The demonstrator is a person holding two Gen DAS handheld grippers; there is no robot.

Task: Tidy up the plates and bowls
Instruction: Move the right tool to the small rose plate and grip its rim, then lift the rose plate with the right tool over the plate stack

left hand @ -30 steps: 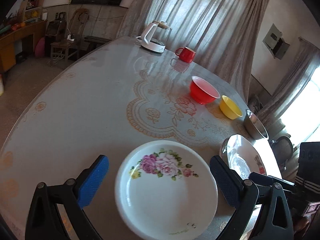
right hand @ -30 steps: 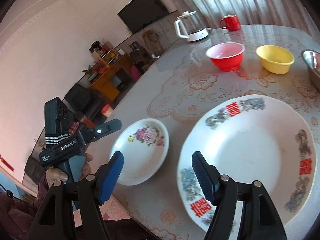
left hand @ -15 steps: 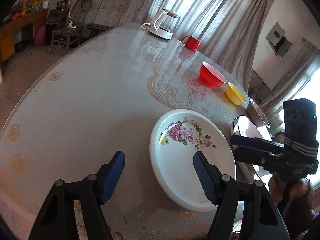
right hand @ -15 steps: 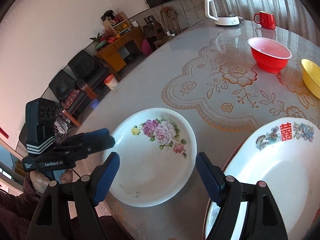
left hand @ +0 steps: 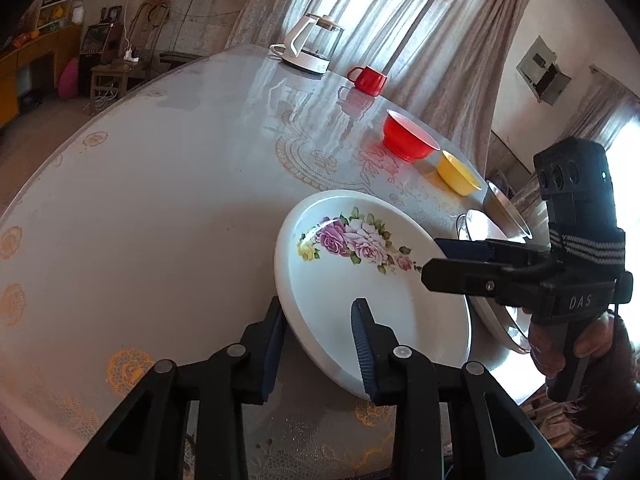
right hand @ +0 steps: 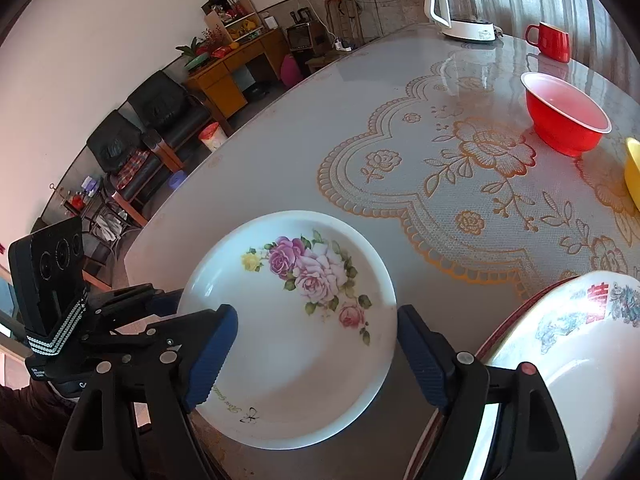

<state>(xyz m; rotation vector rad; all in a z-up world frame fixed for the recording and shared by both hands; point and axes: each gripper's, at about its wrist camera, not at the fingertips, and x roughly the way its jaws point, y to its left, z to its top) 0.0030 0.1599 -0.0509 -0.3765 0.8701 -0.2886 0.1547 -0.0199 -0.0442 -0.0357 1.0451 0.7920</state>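
A white plate with pink roses (left hand: 360,264) (right hand: 304,312) lies near the table's front edge. My left gripper (left hand: 320,344) has closed on its near rim, one pad outside and one inside, and the plate looks tilted there. My right gripper (right hand: 316,356) is open, its pads straddling the same plate from the other side without clear contact. A larger white plate with red characters (right hand: 592,344) lies to the right, partly behind the right gripper (left hand: 452,264) in the left wrist view.
A red bowl (left hand: 408,140) (right hand: 564,116), a yellow bowl (left hand: 458,174) and a steel bowl (left hand: 506,212) line the right side of the table (left hand: 160,184). A red mug (left hand: 368,79) and a white kettle (left hand: 310,48) stand at the far end.
My left gripper has moved right and closed on the rose plate's rim. My right gripper has swung left from the large plate to straddle the rose plate.
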